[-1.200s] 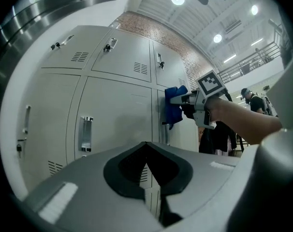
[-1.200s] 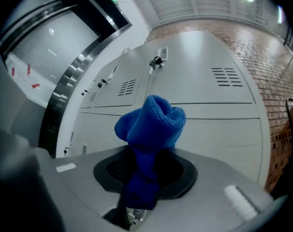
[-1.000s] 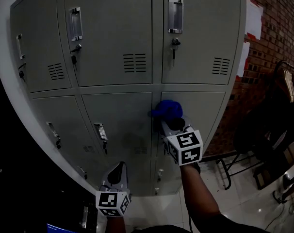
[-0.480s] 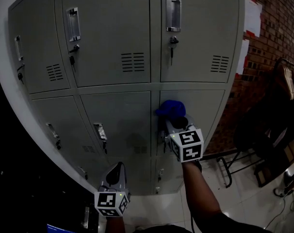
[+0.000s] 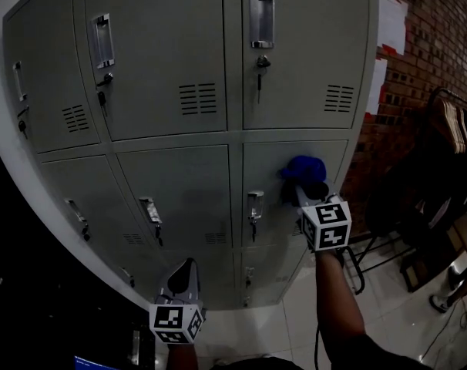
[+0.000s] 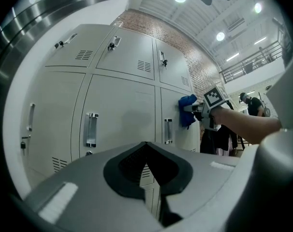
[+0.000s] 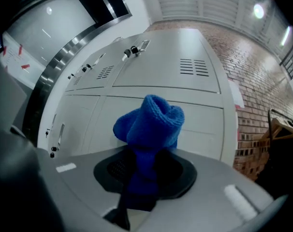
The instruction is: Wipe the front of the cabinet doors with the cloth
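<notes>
Blue cloth (image 5: 301, 168) clamped in right gripper (image 5: 301, 191), at cabinet door (image 5: 268, 168)

I count two grippers, my left gripper (image 5: 189, 267) and my right gripper (image 5: 299, 190), with two marker cubes (image 5: 327, 223), one on each. There is one blue cloth (image 5: 303, 168), at my right gripper's tips. Six cabinet doors (image 5: 160, 52) show: three above my right gripper and three level with it. A lower row is cut off, so I cannot count it. Those six carry six handles (image 5: 260, 20). I make out five vent grilles (image 5: 197, 99). Two white sheets (image 5: 389, 21) hang on the one brick wall (image 5: 441, 37), right of my right gripper.
</notes>
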